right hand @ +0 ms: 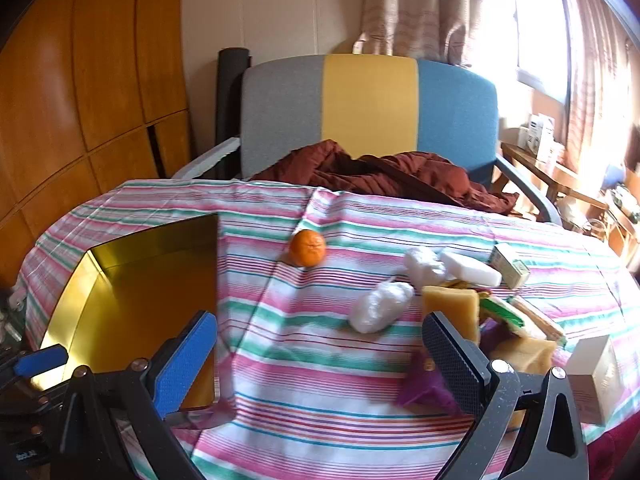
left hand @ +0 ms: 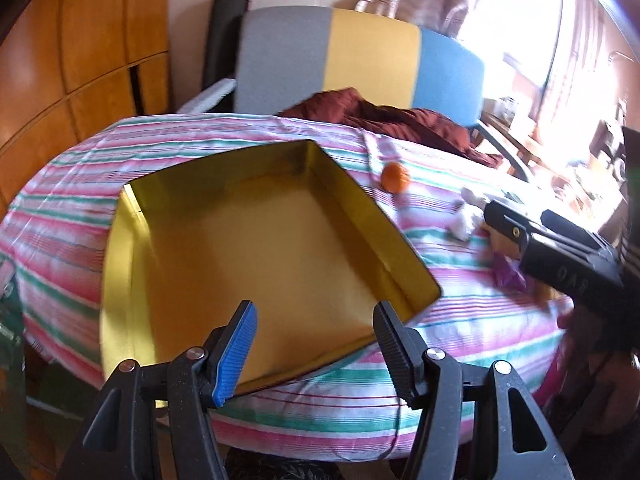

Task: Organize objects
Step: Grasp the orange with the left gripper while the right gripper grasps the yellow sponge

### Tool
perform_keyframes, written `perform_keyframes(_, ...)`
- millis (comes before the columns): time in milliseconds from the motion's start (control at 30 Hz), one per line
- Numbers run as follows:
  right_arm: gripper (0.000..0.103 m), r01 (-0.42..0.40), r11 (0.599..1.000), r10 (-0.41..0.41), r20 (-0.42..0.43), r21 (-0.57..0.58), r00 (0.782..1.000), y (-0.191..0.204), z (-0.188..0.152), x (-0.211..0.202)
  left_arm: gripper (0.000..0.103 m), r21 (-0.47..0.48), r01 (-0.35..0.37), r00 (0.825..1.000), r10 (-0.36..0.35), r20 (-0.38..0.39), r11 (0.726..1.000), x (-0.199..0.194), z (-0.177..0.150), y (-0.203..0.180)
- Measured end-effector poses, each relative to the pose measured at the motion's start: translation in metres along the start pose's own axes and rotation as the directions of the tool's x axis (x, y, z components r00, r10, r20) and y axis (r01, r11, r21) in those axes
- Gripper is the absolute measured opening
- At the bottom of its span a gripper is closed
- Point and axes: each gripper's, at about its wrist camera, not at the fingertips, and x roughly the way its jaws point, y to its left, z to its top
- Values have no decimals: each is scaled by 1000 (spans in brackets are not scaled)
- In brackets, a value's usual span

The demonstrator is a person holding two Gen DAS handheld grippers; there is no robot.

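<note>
- An open, empty gold metal rectangular tin [right hand: 132, 300] sits at the left.
- A small round orange tangerine [right hand: 307, 247] lies just right of it.
- Two crumpled white plastic bundles [right hand: 382, 306], yellow sponges [right hand: 452, 308] and small cardboard boxes [right hand: 510, 266] cluster further right.

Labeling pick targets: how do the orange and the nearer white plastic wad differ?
The orange is round, smooth and bright; the white plastic wad is elongated, crumpled and pale. The orange lies apart from the clutter, the wad beside the yellow sponge. Both rest on the striped cloth, outside the gold tin.
</note>
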Motion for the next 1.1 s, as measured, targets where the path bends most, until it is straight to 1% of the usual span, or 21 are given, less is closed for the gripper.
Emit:
perform_keyframes(67,103,26,1000,-26,1,12,1000,-13,2,2,61,-1,30,1000,-30,3,1000,2,4,-1)
perform_keyframes(167,103,68,998,-68,1,14,998,-32,6,3,61,23,42,999,-43,11,999,4,16,-6)
perform_keyframes(300,103,123,992,-123,17,0,992,-60,15,1,62,68,56,998,-57,15,996,13,43,-18)
perform_keyframes(400,103,150,989,-151,35,18,988,-85,23,-1,62,105,76,997,-75,-11,992,24,64,-30)
perform_keyframes(467,103,186,982,-187,53,22,981,-103,30,-2,62,117,95,995,-92,-33,989,33,77,-37)
perform_keyframes(600,103,222,974,-225,82,46,971,-135,38,2,62,164,137,990,-129,-56,977,55,103,-57)
perform_keyframes(667,103,215,974,-221,95,65,971,-149,41,5,62,202,132,991,-124,-52,971,68,113,-69)
perform_keyframes(733,103,196,974,-207,91,111,974,-163,40,11,62,226,129,991,-117,-66,966,85,124,-78)
perform_keyframes(867,103,157,964,-165,21,213,986,-185,36,25,62,214,149,983,-121,-140,965,122,140,-84)
perform_keyframes(900,103,153,962,-161,15,224,987,-188,35,27,62,211,160,979,-129,-156,964,133,143,-86)
perform_keyframes(1100,103,130,957,-138,12,258,990,-194,33,26,62,247,176,970,-126,-208,953,176,153,-104)
